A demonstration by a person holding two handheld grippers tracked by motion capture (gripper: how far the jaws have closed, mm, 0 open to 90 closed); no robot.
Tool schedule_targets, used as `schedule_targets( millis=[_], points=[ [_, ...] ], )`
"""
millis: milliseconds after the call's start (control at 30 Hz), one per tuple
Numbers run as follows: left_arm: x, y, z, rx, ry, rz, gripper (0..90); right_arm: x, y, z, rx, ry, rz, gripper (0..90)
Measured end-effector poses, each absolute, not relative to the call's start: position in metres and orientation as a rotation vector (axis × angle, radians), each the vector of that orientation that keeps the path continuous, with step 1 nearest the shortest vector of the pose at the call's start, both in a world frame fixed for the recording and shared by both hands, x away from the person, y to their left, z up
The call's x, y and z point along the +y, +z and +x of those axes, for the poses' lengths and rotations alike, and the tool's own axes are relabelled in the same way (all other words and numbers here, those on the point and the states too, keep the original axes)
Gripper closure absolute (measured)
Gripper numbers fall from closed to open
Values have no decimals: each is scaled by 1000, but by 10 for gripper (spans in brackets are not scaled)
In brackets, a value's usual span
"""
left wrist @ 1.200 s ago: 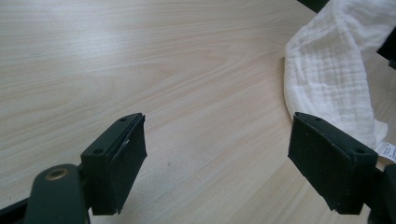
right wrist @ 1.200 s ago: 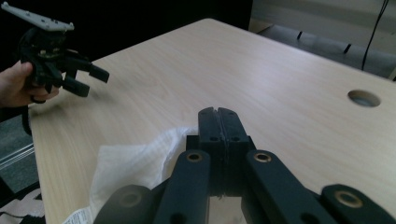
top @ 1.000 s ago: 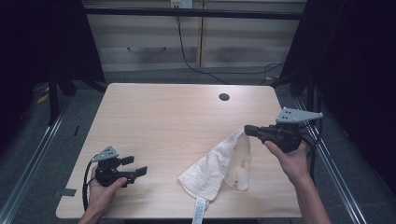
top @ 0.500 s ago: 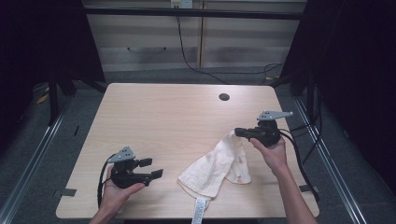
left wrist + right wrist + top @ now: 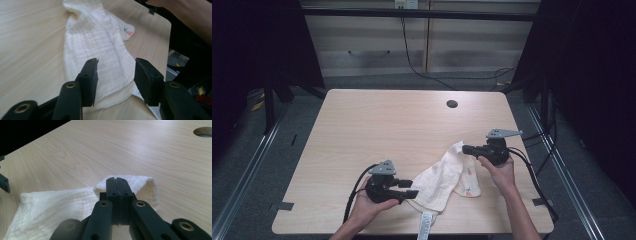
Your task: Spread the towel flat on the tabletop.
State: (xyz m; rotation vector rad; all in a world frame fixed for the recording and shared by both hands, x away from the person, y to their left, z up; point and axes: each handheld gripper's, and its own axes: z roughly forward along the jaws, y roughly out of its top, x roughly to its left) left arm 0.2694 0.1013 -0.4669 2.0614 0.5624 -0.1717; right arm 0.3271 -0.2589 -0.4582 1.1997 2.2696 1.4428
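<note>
One soft, light cloth (image 5: 444, 180) — right gripper (image 5: 468, 149) pinches its far corner; left gripper (image 5: 411, 189), jaws apart, should take its near edge.

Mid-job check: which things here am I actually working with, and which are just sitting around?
In the job:
- white cloth, one end pinched
- right gripper, shut on that end
- left gripper, open over the near edge

Just there:
- cable hole in the table
- cloth's label tag, hanging over the near table edge
- cabinet behind
</note>
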Motion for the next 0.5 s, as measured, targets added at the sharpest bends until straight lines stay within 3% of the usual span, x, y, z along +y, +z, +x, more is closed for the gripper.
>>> schedule_targets(
  millis=[167,333,500],
  points=[
    [73,-472,267,495,-229,2088,676,-260,-463,328,2269,1439,1221,896],
    [59,-481,261,462,-256,2119,632,-259,-464,329,2267,1443,1215,895],
    [50,-490,255,438,-264,2150,656,-258,-467,330,2271,1445,1225,895]
  ],
)
